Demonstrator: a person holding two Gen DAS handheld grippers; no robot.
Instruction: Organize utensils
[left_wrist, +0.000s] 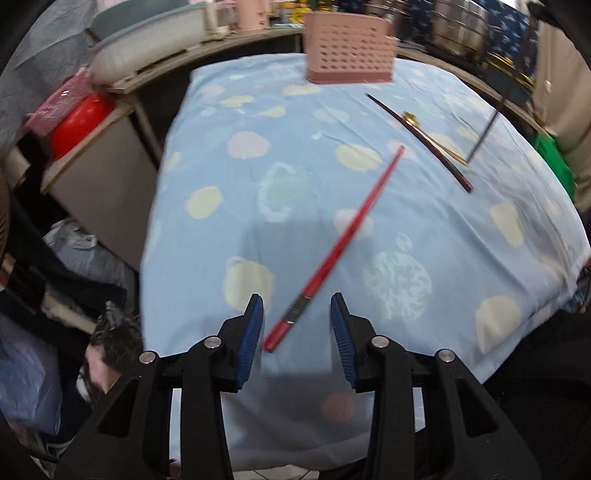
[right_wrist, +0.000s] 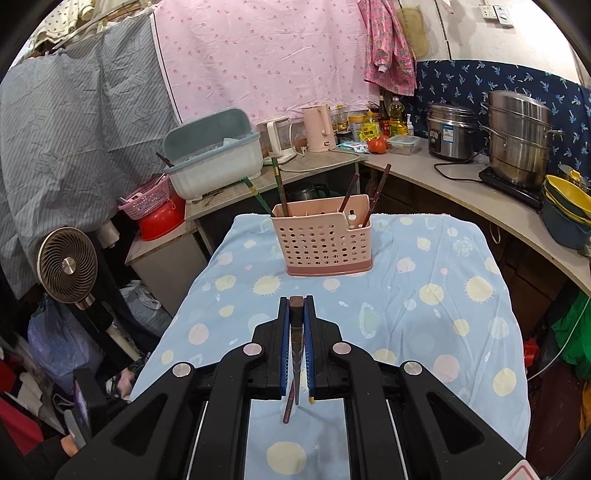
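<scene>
Left claw (left_wrist: 297, 325) stands apart over the red chopstick's (left_wrist: 343, 243) near end; right claw (right_wrist: 296, 345) is clamped on a dark chopstick (right_wrist: 295, 332).
Judging by this, pick-up is under way: next, close squarely on the red chopstick lying on the table (left_wrist: 229, 110), then carry both to the pink holder (right_wrist: 325, 236) at the far edge.

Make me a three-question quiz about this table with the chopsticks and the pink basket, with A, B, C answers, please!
1. Where does the red chopstick lie?
A. in the pink basket
B. on the blue cloth
C. on the counter

2. What colour is the perforated basket?
A. pink
B. green
C. white

3. What is the right gripper doing?
A. standing wide open
B. clamping a dark chopstick
C. holding a spoon

Answers:
1 B: it lies flat on the blue cloth, its thick end between the open pads of the left gripper.
2 A: its walls are pink.
3 B: the dark chopstick is pinched between its blue pads.
</scene>
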